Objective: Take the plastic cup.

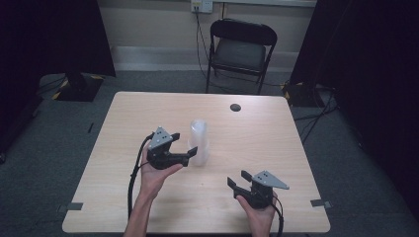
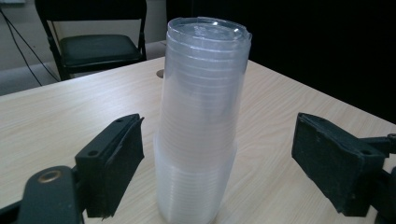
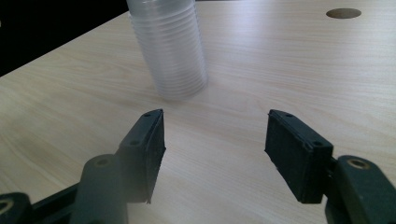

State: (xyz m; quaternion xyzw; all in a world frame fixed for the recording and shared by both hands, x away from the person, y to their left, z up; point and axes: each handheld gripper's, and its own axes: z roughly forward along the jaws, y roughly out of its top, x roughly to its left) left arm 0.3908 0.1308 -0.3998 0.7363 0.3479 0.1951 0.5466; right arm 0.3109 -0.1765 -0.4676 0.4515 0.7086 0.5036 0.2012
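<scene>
**Clear cup stack upright between spread left jaws, right gripper apart**

High view: A stack of clear plastic cups (image 1: 199,142) stands upright near the middle of a pale wood-grain table (image 1: 257,133), which has rounded corners and a dark round hole (image 1: 235,107) toward its far edge. The stack is translucent and milky, so its outline against the light tabletop is faint. The left gripper (image 1: 184,146), black with a grey three-cornered plate on top, points at the stack with its jaws spread on either side of the lower part. The right gripper (image 1: 238,178) sits well apart, near the front right of the table, jaws spread and empty. A black folding chair (image 1: 240,49) stands behind the table.

Left gripper view: The stack (image 2: 201,121) is ribbed with many nested rims, wider at the base and narrower above, its top closed by a flat glossy bottom. The flat, matte black pads (image 2: 122,161) stand wide; whether the left pad grazes the plastic is hard to tell, and the right one is clearly off it. The base is cut off by the bottom edge.

Right gripper view: The stack (image 3: 170,51) rises beyond the wide-open jaws, its top cut off by the frame. Nothing lies between the pads (image 3: 294,151).
</scene>
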